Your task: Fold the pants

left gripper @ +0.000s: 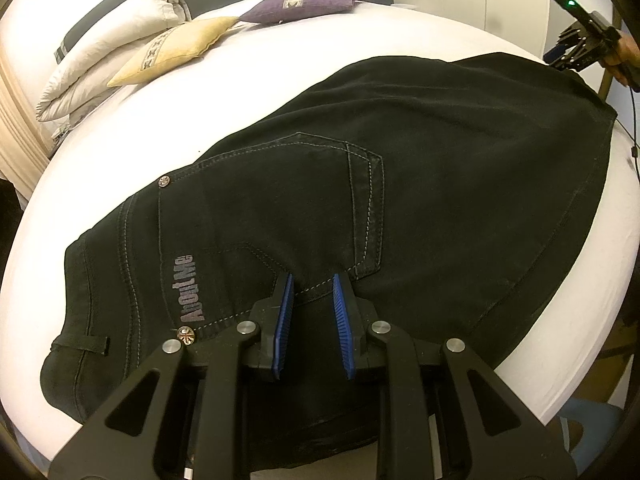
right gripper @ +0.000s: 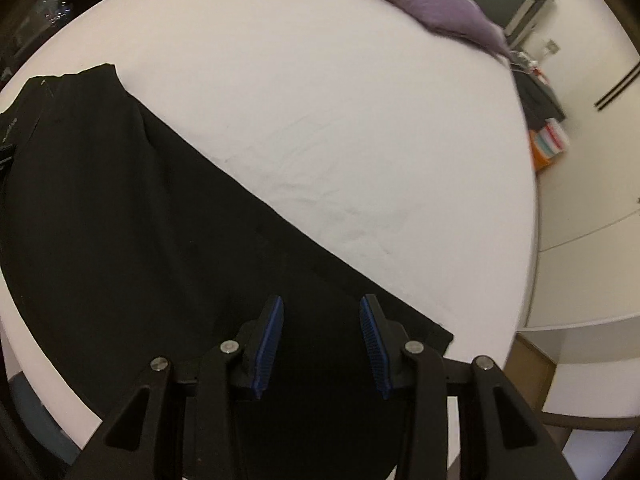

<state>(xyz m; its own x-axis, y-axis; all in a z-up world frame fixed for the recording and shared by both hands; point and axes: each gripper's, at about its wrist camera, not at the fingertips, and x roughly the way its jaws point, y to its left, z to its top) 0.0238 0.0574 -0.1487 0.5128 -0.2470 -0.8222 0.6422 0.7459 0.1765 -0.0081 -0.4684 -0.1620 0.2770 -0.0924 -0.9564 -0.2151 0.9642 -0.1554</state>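
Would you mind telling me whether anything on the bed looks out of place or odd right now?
Nothing stands out. The black pants lie flat across the white bed, both grippers open above them, cushions undisturbed near the headboard.

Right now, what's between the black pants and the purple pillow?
Bare white bedsheet, lightly creased; nothing lies on it between the pants and the purple pillow. That shows best in the right wrist view.

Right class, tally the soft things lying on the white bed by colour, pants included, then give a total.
Black denim pants: 1
Purple cushion: 1
Yellow cushion: 1
White pillows: 2
Total: 5
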